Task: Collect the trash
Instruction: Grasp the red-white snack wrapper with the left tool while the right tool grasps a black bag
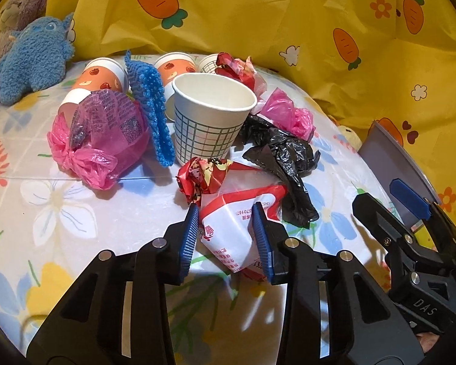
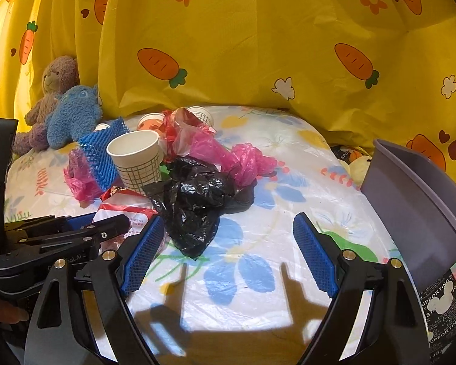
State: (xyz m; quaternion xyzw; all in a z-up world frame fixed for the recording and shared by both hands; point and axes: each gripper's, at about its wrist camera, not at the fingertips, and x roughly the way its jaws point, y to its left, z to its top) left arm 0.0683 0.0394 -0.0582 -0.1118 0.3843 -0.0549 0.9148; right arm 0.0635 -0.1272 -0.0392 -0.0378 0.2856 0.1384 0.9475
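The left gripper point(image 1: 226, 237) reaches low and forward over the flower-print counter point(image 1: 76, 213), its jaws closed partway onto a red and white wrapper point(image 1: 231, 231), with both blue pads touching the wrapper's sides. The right gripper point(image 2: 228, 261) hovers just beside it to the right, level with the counter, its jaws spread wide and holding nothing, only bare cloth between them. A crumpled black bag point(image 2: 194, 203) lies just ahead of its left pad. Behind the wrapper stands a white checked paper cup point(image 1: 211, 118), upright, with pink bags point(image 1: 97, 140), a blue spiky mat point(image 1: 152, 103) and orange printed cups point(image 1: 100, 79) crowded around it. A grey bin point(image 2: 416, 200) sits at the right edge of the counter, near the right gripper. Two plush toys point(image 2: 67, 112) lean against the yellow carrot-print curtain point(image 2: 258, 54) at the far left.
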